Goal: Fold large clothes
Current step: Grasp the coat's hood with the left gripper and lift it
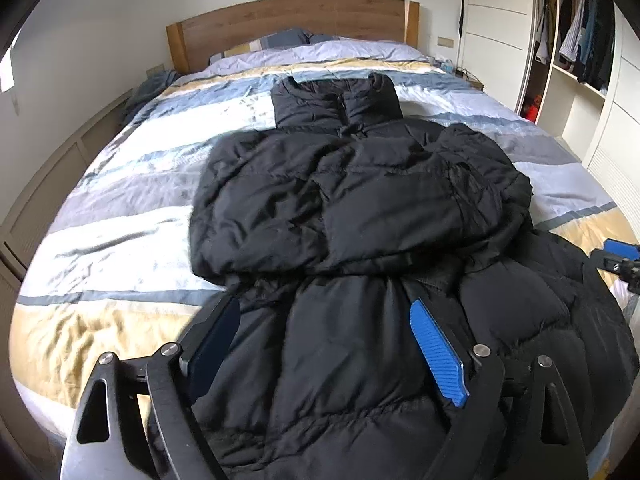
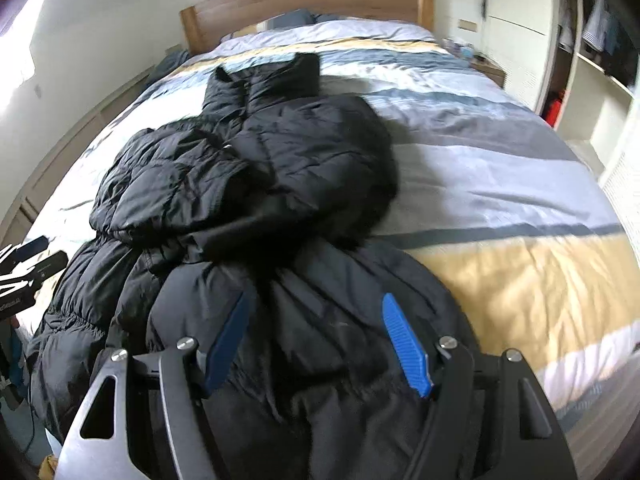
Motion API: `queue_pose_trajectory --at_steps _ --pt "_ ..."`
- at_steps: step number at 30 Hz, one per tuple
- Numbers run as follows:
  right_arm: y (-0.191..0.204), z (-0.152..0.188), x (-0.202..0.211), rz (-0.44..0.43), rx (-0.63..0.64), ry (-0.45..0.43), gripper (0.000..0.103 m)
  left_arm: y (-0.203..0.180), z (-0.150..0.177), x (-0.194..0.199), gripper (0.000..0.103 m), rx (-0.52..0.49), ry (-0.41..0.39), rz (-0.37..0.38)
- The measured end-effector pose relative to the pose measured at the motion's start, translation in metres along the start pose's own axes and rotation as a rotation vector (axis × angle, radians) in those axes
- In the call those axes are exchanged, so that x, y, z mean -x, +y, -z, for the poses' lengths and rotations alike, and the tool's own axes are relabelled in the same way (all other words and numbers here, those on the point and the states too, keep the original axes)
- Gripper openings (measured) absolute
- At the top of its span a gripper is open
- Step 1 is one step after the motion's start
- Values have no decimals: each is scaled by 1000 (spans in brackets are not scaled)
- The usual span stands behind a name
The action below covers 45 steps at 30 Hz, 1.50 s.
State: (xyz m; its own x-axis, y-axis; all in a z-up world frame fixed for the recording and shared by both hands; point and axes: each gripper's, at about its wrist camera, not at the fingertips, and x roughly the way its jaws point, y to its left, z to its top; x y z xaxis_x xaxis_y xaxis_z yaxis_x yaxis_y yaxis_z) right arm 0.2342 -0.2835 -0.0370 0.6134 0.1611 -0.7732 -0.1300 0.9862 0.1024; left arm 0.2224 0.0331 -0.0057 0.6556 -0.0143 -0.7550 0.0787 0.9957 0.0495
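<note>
Two grippers hovering over black puffer jacket (image 1: 360, 208) on striped duvet (image 1: 120, 208): left gripper (image 1: 326, 320) gaping, right gripper (image 2: 316, 320) half-spread, nothing pinched, jacket hem beneath both.

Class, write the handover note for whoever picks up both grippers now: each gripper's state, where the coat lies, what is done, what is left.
Left gripper: open, nothing clamped, over the coat's near hem.
Right gripper: open, nothing clamped, over the same near end.
Black puffer coat: flat on the striped bed, collar toward the headboard.
Done: both sleeves appear folded across the chest.
Left: probably take the hem with both grippers, fold it up toward the collar, then press flat.
</note>
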Motion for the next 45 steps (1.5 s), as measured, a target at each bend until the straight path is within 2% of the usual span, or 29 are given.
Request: queue_pose_trajectory --at_steps 4,7,11,15,18,22,25,29,35,39,43,44,45 --pt "-13 -16 21 -3 -13 -55 68 23 -22 11 89 13 -4 -15" --pt "-18 -42 28 -20 -16 -91 69 48 -53 15 89 33 -13 -37" --pt "-26 -92 23 -64 -32 -140 75 85 -111 3 89 84 -10 -31" --pt "-27 -150 -3 -95 -22 -157 77 113 -173 -30 96 105 -7 -30" --pt "-27 -199 -42 -127 -16 -139 78 133 -216 -74 97 131 20 -21" --pt "-28 -272 -114 -184 -39 -105 78 154 -269 -150 97 175 68 -7" --pt "-27 -316 -173 -221 -78 -87 78 164 -294 -205 97 210 102 5" --pt "-26 -362 -257 -267 -162 -57 78 170 -319 -276 97 283 104 57" --pt "-11 -398 -349 -311 -212 -40 78 165 -341 -353 97 369 89 146" --pt "-3 -414 -387 -332 -230 -44 78 163 -351 -386 97 421 70 192" --pt "5 -424 -417 -335 -235 -23 78 156 -355 -419 97 468 95 226" --pt "5 -425 -424 -339 -241 -8 78 152 -356 -427 96 475 111 233" --pt "6 -426 -430 -346 -248 6 78 147 -356 -433 88 471 124 234"
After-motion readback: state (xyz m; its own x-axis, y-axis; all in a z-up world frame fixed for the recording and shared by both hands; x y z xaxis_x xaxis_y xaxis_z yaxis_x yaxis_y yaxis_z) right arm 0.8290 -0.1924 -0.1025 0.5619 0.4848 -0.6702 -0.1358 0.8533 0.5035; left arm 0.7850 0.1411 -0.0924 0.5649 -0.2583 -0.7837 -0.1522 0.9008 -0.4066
